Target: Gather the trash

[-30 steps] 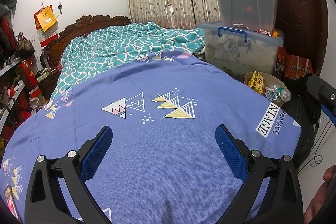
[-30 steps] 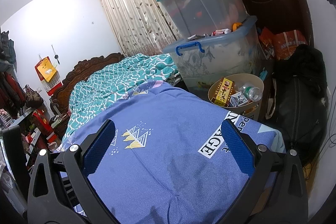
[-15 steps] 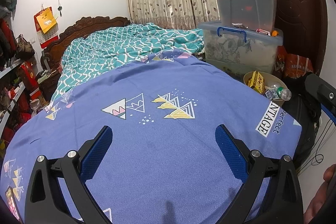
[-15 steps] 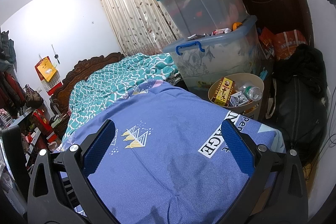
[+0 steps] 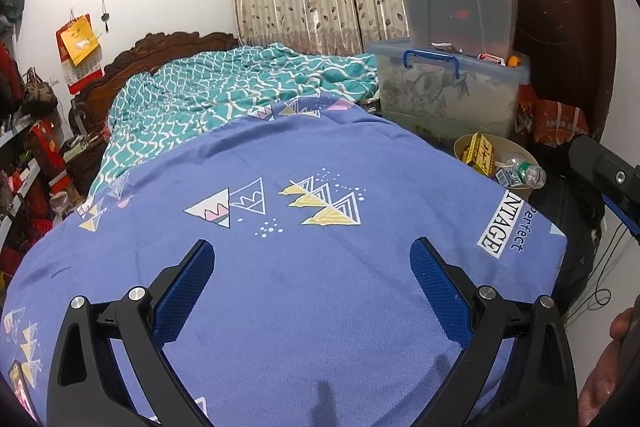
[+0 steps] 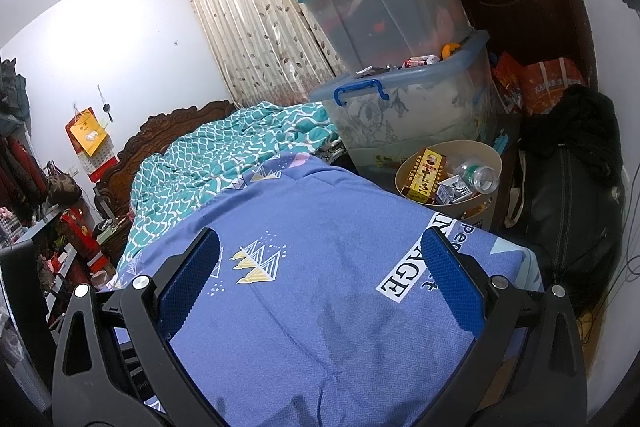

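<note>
Nothing is shifting since the earlier frames: both grippers, left (image 5: 312,291) and right (image 6: 320,287), are hovering released over the blue patterned bed (image 5: 320,307). Light, crushable trash—yellow carton (image 6: 424,177), slippery clear plastic bottle (image 6: 478,177), best gripped mid-body—is sitting in the beige round bin (image 6: 408,167) beside the bed.

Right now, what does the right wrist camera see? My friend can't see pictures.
The open right gripper hangs over a blue bedsheet, holding nothing. Past the bed's corner, a beige wastebasket holds a yellow box, a small carton and a plastic bottle, below stacked storage bins.
</note>
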`<state>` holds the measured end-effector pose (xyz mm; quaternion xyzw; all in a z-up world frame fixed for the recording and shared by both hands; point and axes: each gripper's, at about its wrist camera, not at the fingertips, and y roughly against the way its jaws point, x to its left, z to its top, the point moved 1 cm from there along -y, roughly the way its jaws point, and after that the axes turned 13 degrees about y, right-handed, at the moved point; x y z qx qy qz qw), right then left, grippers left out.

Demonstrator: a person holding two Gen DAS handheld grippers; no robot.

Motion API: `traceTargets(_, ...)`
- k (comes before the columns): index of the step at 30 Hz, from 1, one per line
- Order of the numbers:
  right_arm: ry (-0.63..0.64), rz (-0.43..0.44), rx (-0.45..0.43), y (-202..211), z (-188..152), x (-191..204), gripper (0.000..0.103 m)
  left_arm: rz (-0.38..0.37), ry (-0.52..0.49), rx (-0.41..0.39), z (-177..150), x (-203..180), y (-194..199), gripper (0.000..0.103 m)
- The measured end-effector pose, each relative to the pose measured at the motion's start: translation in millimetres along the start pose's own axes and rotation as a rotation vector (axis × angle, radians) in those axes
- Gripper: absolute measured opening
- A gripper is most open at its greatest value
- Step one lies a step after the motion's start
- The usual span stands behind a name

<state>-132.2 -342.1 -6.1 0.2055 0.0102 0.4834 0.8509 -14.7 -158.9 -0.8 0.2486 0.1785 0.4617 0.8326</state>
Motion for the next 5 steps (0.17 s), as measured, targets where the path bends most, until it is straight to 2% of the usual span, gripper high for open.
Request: traceTargets(5, 0.0, 0.0, 0.008, -1.5, -1.1, -2.1, 0.1, 0.004, 0.017, 0.002, 1.8, 2.8, -1.0, 0.094)
